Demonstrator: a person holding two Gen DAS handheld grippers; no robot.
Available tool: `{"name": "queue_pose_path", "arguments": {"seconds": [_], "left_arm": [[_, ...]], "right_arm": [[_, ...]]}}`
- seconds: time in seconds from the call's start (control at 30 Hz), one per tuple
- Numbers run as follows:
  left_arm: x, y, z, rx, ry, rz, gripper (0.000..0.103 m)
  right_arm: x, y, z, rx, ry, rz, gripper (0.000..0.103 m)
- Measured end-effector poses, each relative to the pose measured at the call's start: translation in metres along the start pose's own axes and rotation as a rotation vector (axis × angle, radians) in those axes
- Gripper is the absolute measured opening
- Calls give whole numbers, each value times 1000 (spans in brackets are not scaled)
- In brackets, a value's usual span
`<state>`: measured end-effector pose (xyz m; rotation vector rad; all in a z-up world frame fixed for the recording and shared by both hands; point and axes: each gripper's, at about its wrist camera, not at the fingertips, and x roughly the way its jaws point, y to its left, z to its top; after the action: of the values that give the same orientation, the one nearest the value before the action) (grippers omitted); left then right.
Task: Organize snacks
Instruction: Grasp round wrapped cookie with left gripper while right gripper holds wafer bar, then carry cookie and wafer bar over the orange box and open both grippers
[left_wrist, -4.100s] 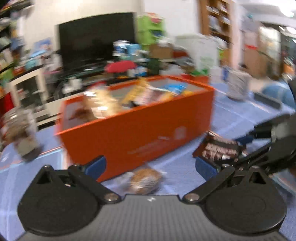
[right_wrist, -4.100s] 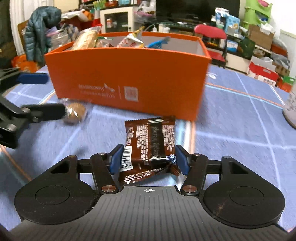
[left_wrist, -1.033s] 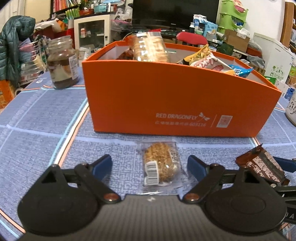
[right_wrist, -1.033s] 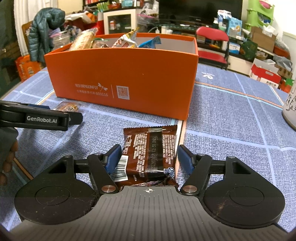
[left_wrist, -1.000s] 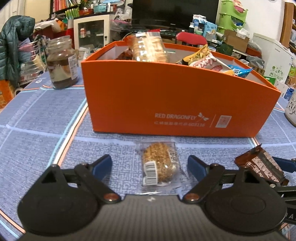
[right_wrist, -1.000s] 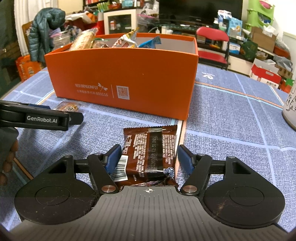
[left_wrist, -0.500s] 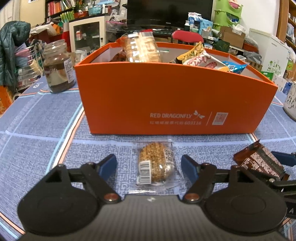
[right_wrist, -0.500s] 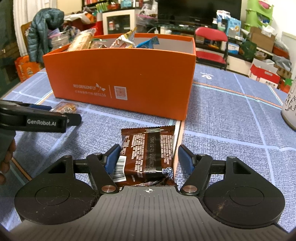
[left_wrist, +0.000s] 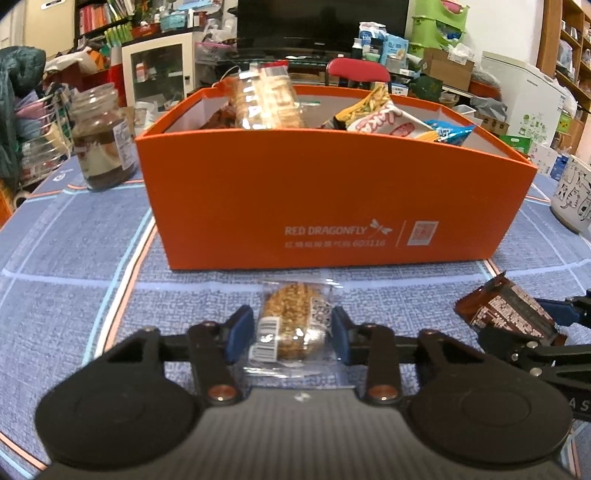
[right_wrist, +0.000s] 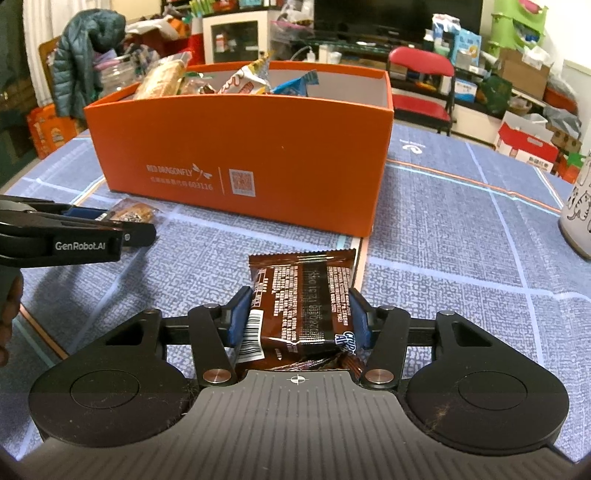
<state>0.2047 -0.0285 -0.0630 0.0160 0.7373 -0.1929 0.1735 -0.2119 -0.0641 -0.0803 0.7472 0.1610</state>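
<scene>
Left gripper (left_wrist: 291, 334) closed on the round brown seed cake in clear plastic wrap (left_wrist: 293, 326), low on the blue woven tablecloth (left_wrist: 74, 266) just before the orange cardboard box (left_wrist: 332, 206) of snacks. Right gripper (right_wrist: 300, 317) pinching the dark brown foil snack bar (right_wrist: 303, 295), near the box's right corner. White mug with cat drawings (left_wrist: 572, 199) at far right.

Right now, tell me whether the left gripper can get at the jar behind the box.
Probably not yet: the left gripper sits low around the oat cake, and the jar stands far off, left of the box.
</scene>
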Motion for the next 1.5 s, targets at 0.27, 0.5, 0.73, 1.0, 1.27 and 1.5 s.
{"name": "queue_pose_path", "arguments": {"seconds": [0.27,0.5,0.73,1.0,1.27,1.5], "left_arm": [[-8,2,2,-3,3,-22,31],[-32,0,9,35,-70,-27,31],[-83,10,15,58,-190,-17,31],[-111,14,44,50,-283,19,31],[-101,36,85,-22,-296,21,31],[-84,54,114,-63,-306,7,31]], "right_arm": [[-11,5,1,-41,-23,-14,40],[-29,12,7,-68,-70,-32,40],[-53,19,21,-62,-136,-24,40],[-88,21,46,-16,-231,-36,40],[-103,11,89,61,-290,-58,40],[-89,9,124,93,-314,-56,40]]}}
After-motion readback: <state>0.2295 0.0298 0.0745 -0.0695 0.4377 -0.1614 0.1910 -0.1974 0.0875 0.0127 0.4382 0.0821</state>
